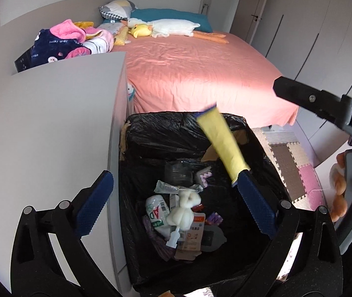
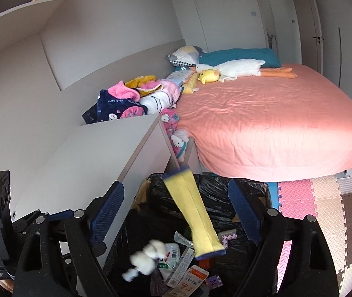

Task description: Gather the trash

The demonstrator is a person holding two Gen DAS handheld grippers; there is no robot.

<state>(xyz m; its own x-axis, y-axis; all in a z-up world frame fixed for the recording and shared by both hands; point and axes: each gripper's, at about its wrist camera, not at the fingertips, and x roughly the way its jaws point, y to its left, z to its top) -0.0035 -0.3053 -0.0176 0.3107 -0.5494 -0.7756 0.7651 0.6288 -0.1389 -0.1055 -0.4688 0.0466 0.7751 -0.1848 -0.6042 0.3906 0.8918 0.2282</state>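
Note:
A trash bin lined with a black bag (image 1: 166, 136) (image 2: 215, 190) stands below both grippers, with wrappers, a bottle and paper inside. My left gripper (image 1: 173, 180) is open over the bin with nothing between its fingers. My right gripper (image 2: 176, 186) is open too. A yellow packet (image 1: 222, 141) (image 2: 193, 212) with blue ends hangs blurred in the air over the bin, between the right gripper's fingers but touching neither pad. A white crumpled wad (image 1: 184, 210) (image 2: 146, 257) lies on or just above the trash, blurred in the right wrist view.
A white cabinet (image 1: 52, 123) (image 2: 101, 153) stands tight against the bin's left side. Behind is a bed with a pink sheet (image 1: 188, 69) (image 2: 274, 123), plush toys and clothes. Foam puzzle mats (image 1: 289, 163) (image 2: 324, 203) cover the floor at right.

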